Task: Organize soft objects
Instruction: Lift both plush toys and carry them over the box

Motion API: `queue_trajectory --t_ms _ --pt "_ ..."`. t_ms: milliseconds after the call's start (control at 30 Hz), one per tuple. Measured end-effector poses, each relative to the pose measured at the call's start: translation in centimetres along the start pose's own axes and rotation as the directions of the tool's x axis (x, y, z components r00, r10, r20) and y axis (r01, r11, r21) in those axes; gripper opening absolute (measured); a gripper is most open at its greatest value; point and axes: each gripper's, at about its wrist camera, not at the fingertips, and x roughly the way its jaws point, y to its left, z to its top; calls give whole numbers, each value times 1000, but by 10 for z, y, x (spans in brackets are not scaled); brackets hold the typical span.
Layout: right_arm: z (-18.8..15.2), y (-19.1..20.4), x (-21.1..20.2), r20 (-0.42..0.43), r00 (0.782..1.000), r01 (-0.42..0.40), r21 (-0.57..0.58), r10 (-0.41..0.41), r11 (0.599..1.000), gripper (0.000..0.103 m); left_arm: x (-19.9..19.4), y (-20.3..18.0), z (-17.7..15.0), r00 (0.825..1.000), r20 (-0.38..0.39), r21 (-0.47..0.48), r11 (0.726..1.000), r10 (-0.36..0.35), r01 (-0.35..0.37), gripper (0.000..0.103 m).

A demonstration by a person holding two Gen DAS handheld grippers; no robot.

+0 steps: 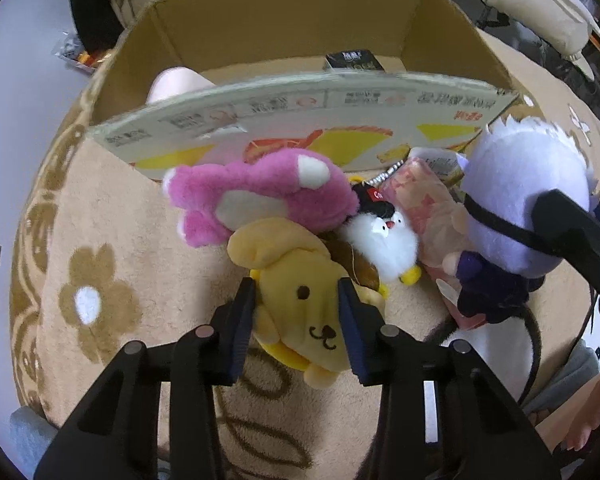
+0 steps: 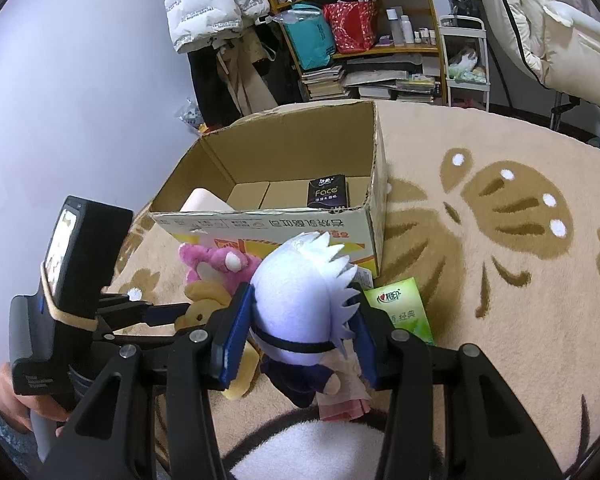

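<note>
The cardboard box (image 2: 374, 216) stands open-topped — inside, a dark tissue pack (image 2: 327, 193); plush toys (image 1: 260, 196) crowd its front wall.

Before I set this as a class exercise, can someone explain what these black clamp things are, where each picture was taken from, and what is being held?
No robot here: a person holds a hand-held clamp in each hand, each carrying a camera looking along its jaws. In the left wrist picture the left gripper squeezes a yellow dog plush lying on a flowered rug. In the right wrist picture the right gripper grips a white-haired doll. A pink plush and a white fluffy toy lie beside a cardboard box.
</note>
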Motion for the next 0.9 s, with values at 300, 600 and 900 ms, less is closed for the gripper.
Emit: queue_trajectory --t_ms 300,600,900 --pt "5 8 -19 56 998 -14 -17 15 1000 49 -59 16 -7 985 150 -51 996 82 -75 40" --pt "17 13 -41 133 990 -36 -29 39 999 49 -114 33 1 935 326 -109 988 143 -113 40" --pt "37 18 -55 199 978 -50 -48 58 998 49 -139 52 17 872 453 -128 981 187 -144 41"
